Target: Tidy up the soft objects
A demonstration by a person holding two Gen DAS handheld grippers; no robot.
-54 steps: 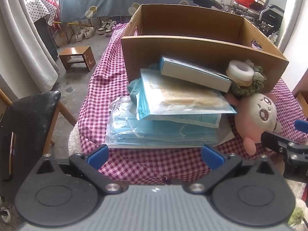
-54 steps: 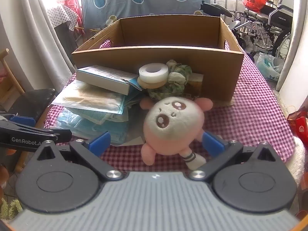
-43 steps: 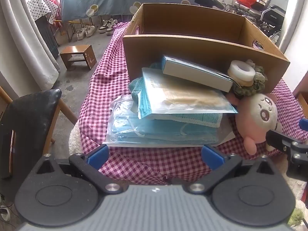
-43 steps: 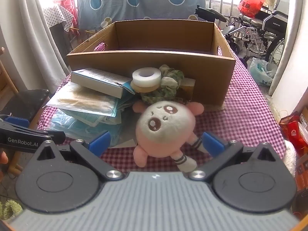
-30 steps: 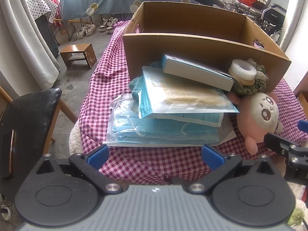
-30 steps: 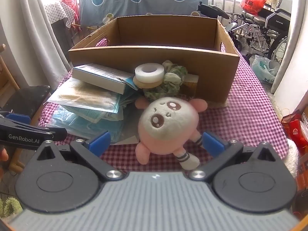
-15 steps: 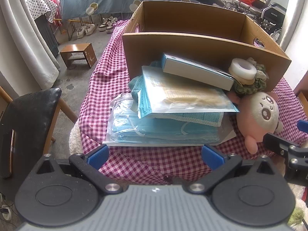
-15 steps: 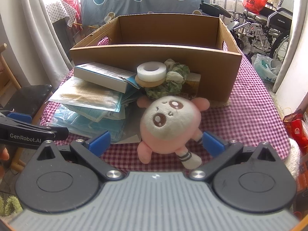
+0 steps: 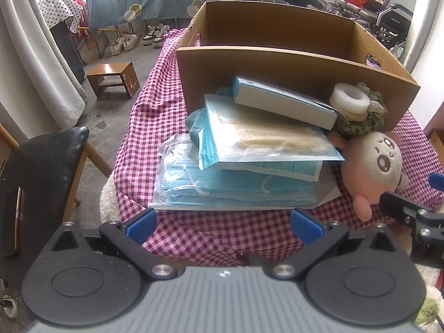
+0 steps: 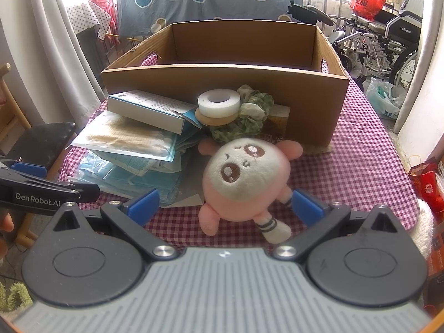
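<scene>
The right gripper gapes wide around the plush toy at the counter edge. The left gripper hangs open before the mask stack, bare cloth between.

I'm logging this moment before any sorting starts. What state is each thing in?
Brown cardboard box: open-topped, nothing visible inside.
Pink round plush toy: lying face up on the checked cloth, ungrasped.
White tape roll: flat atop a tan roll.
Left gripper: jaws open, empty.
Right gripper: jaws open, flanking the plush.
</scene>
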